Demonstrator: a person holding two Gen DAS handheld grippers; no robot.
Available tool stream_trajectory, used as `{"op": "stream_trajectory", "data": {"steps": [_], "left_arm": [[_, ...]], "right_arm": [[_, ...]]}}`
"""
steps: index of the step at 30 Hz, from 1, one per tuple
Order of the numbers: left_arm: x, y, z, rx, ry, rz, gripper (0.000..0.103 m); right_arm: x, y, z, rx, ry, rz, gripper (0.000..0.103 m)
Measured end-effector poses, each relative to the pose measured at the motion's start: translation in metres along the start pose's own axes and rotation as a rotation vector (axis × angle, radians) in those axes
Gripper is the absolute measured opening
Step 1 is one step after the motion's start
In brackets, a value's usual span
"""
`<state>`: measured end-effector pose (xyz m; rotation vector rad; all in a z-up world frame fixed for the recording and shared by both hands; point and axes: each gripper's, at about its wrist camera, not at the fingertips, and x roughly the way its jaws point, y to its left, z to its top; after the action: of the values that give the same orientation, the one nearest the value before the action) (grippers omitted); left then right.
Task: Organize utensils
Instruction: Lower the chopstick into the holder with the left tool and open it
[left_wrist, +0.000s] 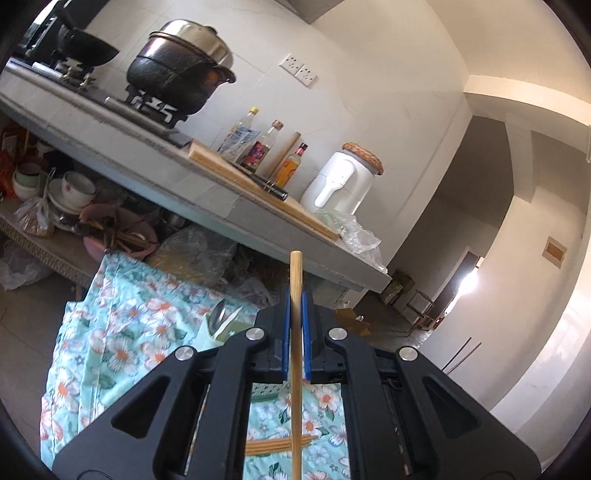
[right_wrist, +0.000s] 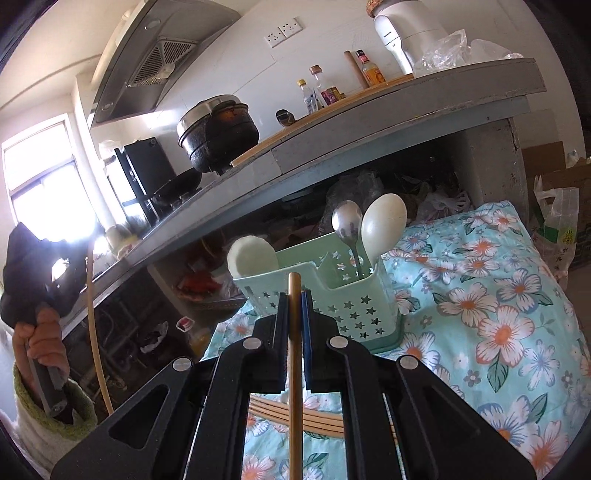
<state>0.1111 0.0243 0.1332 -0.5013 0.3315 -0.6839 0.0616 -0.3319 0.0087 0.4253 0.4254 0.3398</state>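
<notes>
A: Status of the left gripper (left_wrist: 295, 325)?

B: Its jaws are sitting clenched on a single bamboo chopstick (left_wrist: 295, 369). The stick is running lengthwise between the blue pads (left_wrist: 284, 328), and its tip is projecting past the fingertips toward the grey counter (left_wrist: 207, 206). In the right wrist view the same unit (right_wrist: 68, 266) is appearing at the left edge, a hand (right_wrist: 38, 343) is wrapping its handle, and its pale stick (right_wrist: 95, 332) is hanging downward from it.

A: And the right gripper (right_wrist: 294, 310)?

B: Likewise closed on a second chopstick (right_wrist: 295, 369), which is lying along the finger axis. Its tip is ending just in front of the green utensil caddy (right_wrist: 332, 295).

A: Where is the caddy standing?

B: It is resting upright on the floral cloth (right_wrist: 480, 314), below the counter edge. A metal spoon (right_wrist: 347, 221) and a white spoon (right_wrist: 384, 218) are standing together in its right compartment. Another white spoon (right_wrist: 253, 256) is sitting in the left part.

A: Are other utensils lying loose?

B: A bundle of chopsticks (right_wrist: 306, 417) is lying flat on the cloth beneath the right gripper. The left wrist view is showing that bundle (left_wrist: 273, 445) under its own linkage as well, with one corner of the caddy (left_wrist: 221, 321) visible at the left.

A: Anything on the counter?

B: A black pot (left_wrist: 177, 70), three bottles (left_wrist: 258, 151) and a white appliance (left_wrist: 343, 181) are standing there.
</notes>
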Motion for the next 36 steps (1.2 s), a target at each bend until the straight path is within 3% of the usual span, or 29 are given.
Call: {"op": "stream_trajectory", "data": {"steps": [6, 10, 14, 21, 28, 36], "left_arm": [[0.053, -0.031, 0.047, 0.068, -0.076, -0.052, 0.004], [0.093, -0.044, 0.068, 0.094, -0.107, -0.048, 0.004], [0.133, -0.045, 0.076, 0.132, -0.133, 0.002, 0.004], [0.184, -0.021, 0.06, 0.182, -0.105, 0.116, 0.004], [0.209, -0.01, 0.033, 0.249, -0.095, 0.191, 0.004], [0.213, -0.005, 0.013, 0.286, -0.05, 0.217, 0.004]], "right_arm": [[-0.005, -0.003, 0.002, 0.004, -0.013, -0.014, 0.007], [-0.007, -0.006, 0.0, 0.007, -0.017, -0.019, 0.007], [-0.008, -0.01, 0.001, 0.017, -0.024, -0.02, 0.007], [-0.01, -0.017, 0.002, 0.038, -0.036, -0.022, 0.007], [-0.01, -0.023, 0.0, 0.056, -0.037, -0.022, 0.007], [-0.007, -0.025, -0.002, 0.071, -0.028, -0.021, 0.007]]}}
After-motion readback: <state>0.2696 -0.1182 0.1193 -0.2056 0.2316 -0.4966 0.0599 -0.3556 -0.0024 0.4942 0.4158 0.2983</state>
